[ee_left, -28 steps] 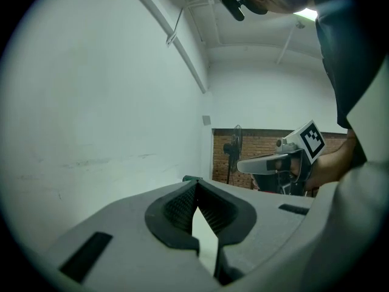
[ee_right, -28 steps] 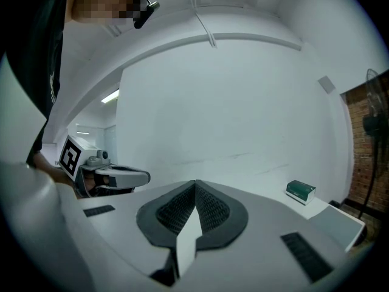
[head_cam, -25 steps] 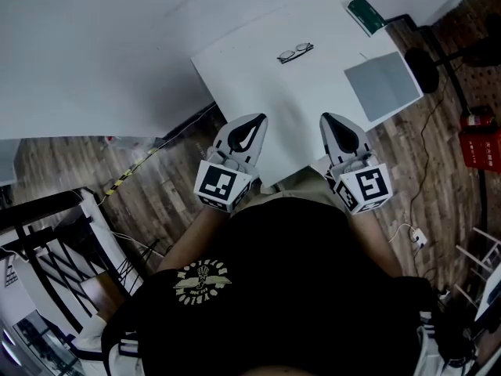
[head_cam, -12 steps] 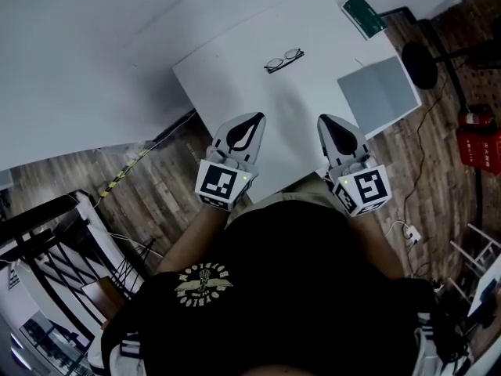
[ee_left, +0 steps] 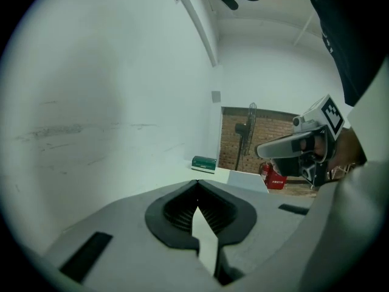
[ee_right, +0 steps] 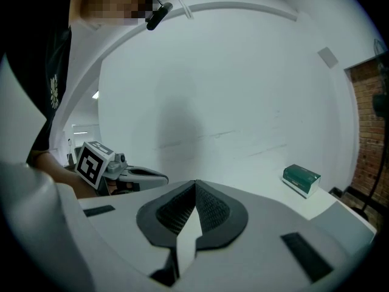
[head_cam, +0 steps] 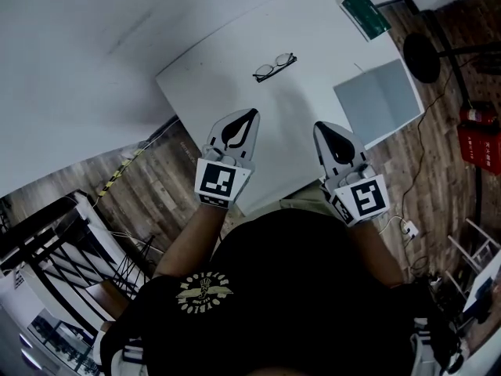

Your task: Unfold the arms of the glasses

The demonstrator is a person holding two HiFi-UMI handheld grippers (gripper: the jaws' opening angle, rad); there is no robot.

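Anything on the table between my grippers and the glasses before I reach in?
Nothing visible. Only bare table lies between the left gripper, the right gripper and the glasses. The grey sheet and green box sit off to the right, clear of both paths.

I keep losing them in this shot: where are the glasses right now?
In the head view, the glasses lie on the white table, beyond the left gripper and left of the green box.

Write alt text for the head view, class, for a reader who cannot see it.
The left tool and right tool, both shut and empty, hover over a white table; glasses lie beyond them, untouched.
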